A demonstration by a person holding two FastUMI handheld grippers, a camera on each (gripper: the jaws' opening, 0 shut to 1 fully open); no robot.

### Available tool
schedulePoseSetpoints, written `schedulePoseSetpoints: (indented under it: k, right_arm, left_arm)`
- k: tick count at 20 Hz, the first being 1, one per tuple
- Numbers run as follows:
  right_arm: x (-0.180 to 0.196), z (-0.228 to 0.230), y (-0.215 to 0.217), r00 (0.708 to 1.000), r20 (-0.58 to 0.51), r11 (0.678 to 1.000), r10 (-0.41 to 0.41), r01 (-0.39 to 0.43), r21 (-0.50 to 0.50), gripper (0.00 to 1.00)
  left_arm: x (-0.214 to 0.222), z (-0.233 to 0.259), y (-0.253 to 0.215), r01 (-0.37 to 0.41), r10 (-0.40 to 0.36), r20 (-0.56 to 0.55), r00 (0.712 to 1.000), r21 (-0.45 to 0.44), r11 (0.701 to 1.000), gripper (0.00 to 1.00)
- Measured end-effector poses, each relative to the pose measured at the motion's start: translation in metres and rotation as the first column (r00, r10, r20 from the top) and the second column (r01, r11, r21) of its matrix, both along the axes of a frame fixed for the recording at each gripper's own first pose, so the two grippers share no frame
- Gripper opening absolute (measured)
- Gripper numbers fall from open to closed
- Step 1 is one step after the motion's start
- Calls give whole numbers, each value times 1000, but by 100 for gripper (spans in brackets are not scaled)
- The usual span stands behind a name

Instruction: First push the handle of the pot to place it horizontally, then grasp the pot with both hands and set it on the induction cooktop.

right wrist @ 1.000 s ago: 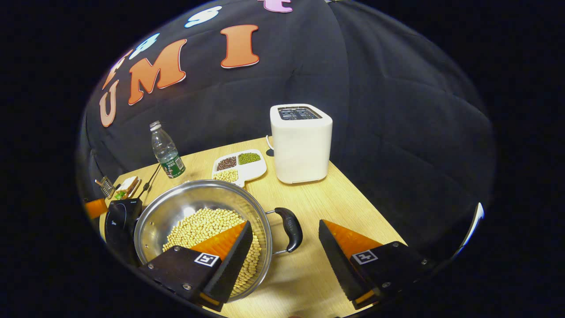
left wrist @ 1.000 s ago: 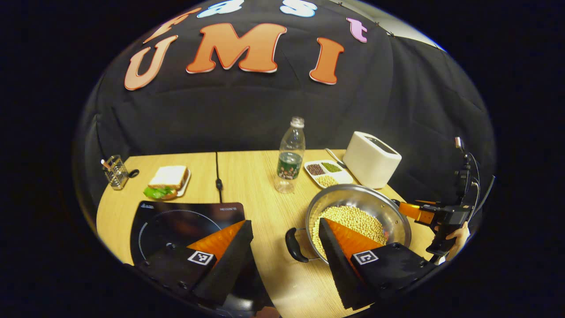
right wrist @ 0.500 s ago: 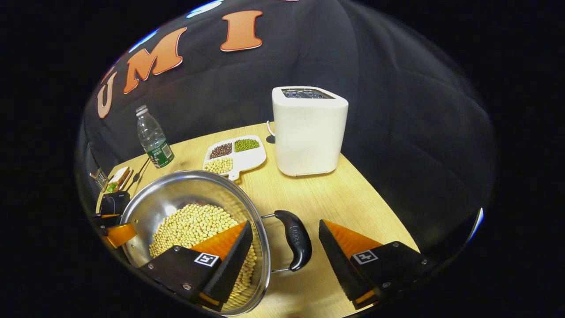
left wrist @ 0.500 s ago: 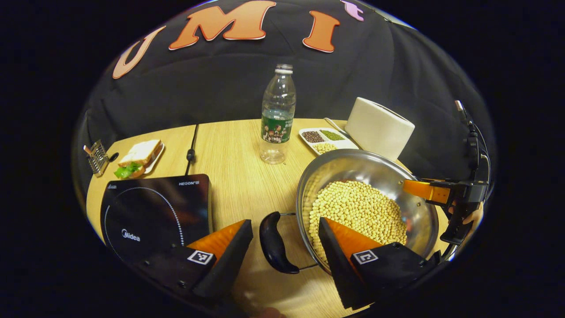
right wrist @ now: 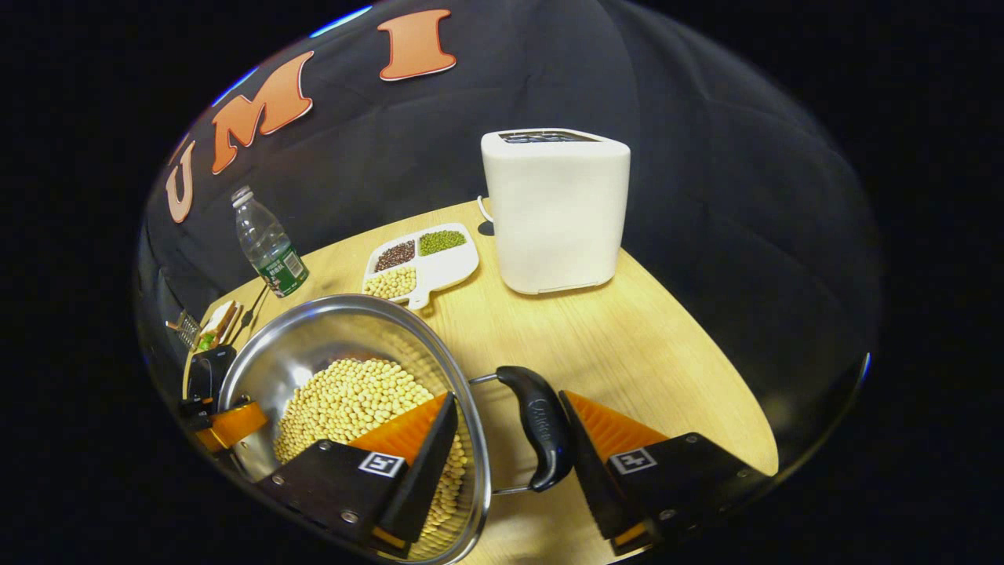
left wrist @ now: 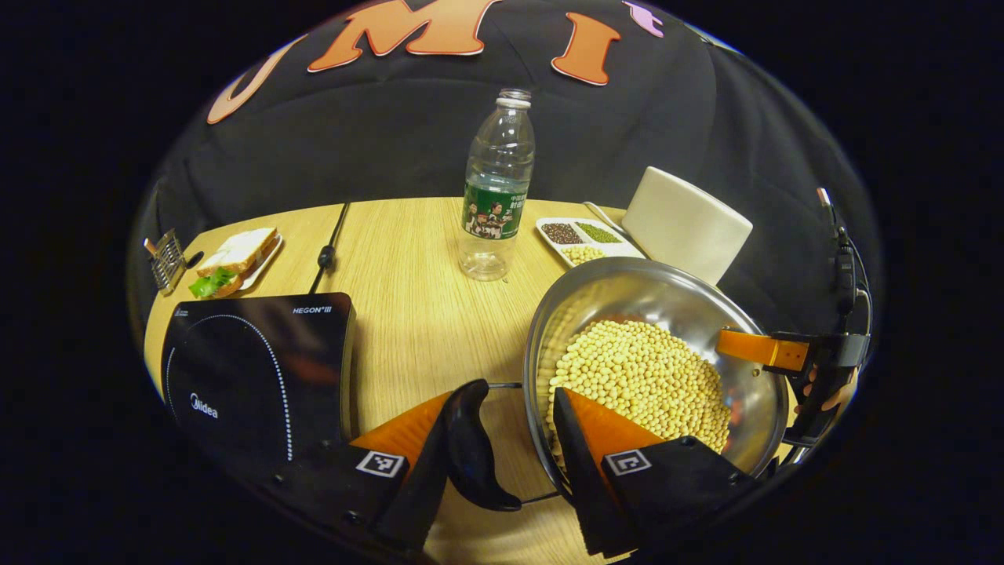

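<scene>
In the left gripper view the left gripper [left wrist: 502, 451] sits at the bottom centre, its fingers apart and straddling the pot's left black curved handle [left wrist: 471, 451] and rim — one finger touches the handle's outer side, the other is inside the rim over the beans. The shiny round steel pot filled with pale yellow soybeans [left wrist: 655, 365] stands on the light wooden table [left wrist: 408, 314], lower right of the frame. The black flat induction cooktop [left wrist: 251, 369] lies lower left, a bare strip of table between it and the pot. Behind that strip stands a clear plastic bottle with a green label [left wrist: 496, 196]; a white divided tray of beans [left wrist: 584, 238] and a white boxy toaster [left wrist: 686, 224] crowd the pot's far side. A sandwich on a plate [left wrist: 235, 259] and a black cable [left wrist: 325, 251] lie upper left.

In the right gripper view the right gripper [right wrist: 506, 455] is at the bottom, fingers apart around the right black handle [right wrist: 541, 428] — its right finger touches the handle. Open table runs to the curved edge at the right.
</scene>
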State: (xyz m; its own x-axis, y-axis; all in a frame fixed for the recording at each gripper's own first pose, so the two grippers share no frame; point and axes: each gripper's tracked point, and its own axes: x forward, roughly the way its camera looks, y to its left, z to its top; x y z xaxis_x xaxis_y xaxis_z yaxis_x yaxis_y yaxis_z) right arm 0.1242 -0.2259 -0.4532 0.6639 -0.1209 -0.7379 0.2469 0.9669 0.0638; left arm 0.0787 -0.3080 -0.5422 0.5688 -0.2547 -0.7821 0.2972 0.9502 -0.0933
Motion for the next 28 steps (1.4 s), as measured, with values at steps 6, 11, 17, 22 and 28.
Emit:
schedulePoseSetpoints:
  k: [6, 11, 17, 22, 28]
  right_arm:
    - [-20, 7, 2, 995, -12, 993, -101, 102, 57, 66]
    - [-29, 48, 3, 992, 66, 994, -103, 101, 35, 65]
    - [-30, 89, 57, 991, 116, 996, -61, 53, 71, 60]
    - [-24, 108, 117, 992, 125, 997, -1, -9, 81, 65]
    - [-11, 117, 195, 989, 127, 992, 71, -83, 92, 65]
  left_arm:
    - [3, 1, 5, -38, 38, -18, 999, 26, 999, 65]
    - [-5, 43, 11, -35, 35, 20, 999, -5, 999, 67]
    - [-4, 95, 63, -67, 66, 79, 995, 8, 998, 66]
    - [-4, 122, 122, -139, 139, 93, 986, -11, 990, 66]
    - [-2, 138, 200, -217, 217, 99, 971, -14, 976, 64]
